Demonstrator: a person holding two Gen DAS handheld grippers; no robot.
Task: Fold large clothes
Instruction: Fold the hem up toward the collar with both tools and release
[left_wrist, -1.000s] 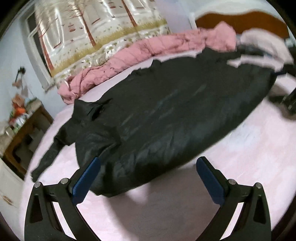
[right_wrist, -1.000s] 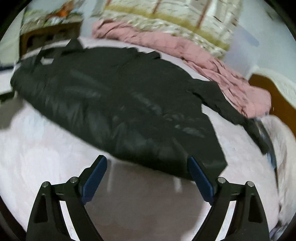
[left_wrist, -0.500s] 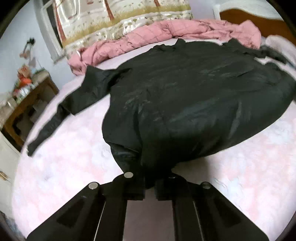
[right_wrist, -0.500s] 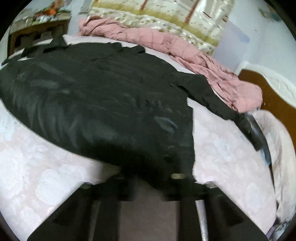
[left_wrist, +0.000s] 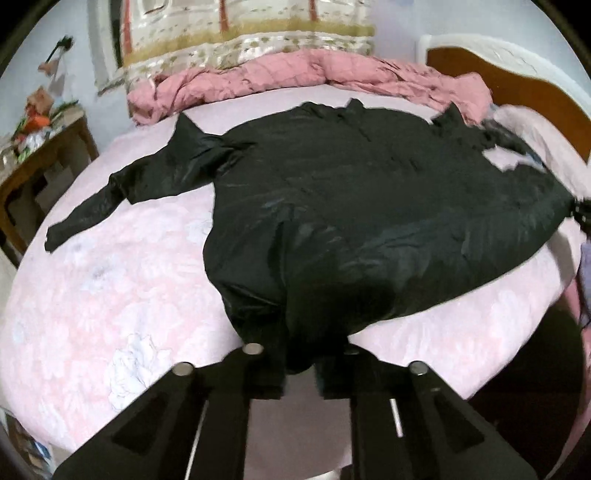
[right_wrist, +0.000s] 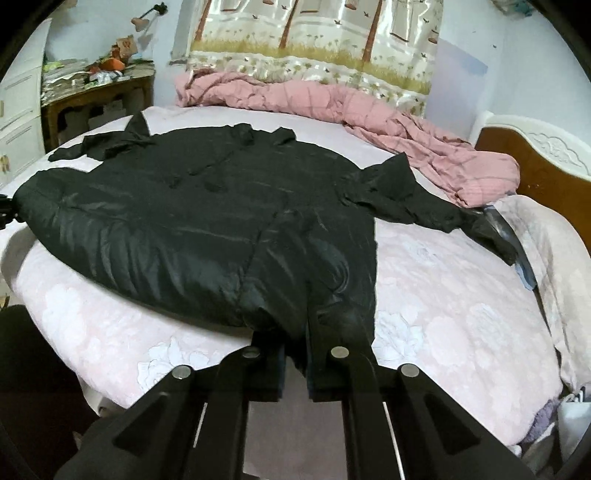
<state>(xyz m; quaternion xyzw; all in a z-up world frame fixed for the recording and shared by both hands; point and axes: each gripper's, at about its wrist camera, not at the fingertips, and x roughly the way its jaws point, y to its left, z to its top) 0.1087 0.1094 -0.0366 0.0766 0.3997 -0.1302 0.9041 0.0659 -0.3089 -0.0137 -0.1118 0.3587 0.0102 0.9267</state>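
Observation:
A large black coat (left_wrist: 369, 203) lies spread front up on the pink bed sheet (left_wrist: 110, 295), collar toward the far side and both sleeves splayed out. My left gripper (left_wrist: 300, 373) holds a bunch of the coat's near hem at its left corner; its jaws are opening slightly, with the cloth still pinched between them. In the right wrist view the same coat (right_wrist: 184, 221) runs away from me, and my right gripper (right_wrist: 295, 373) is shut on the hem at the right corner. Both corners are lifted a little off the sheet.
A rumpled pink quilt (right_wrist: 406, 122) lies along the far side of the bed, under a patterned curtain (right_wrist: 314, 37). A wooden headboard (right_wrist: 535, 158) stands at the right. A cluttered wooden table (right_wrist: 92, 92) stands at the far left. Pale bedding (right_wrist: 546, 251) is heaped by the headboard.
Both grippers were open just short of the hem. They moved in, shut on the hem corners, then pulled back and up, so more of the coat and bed shows.

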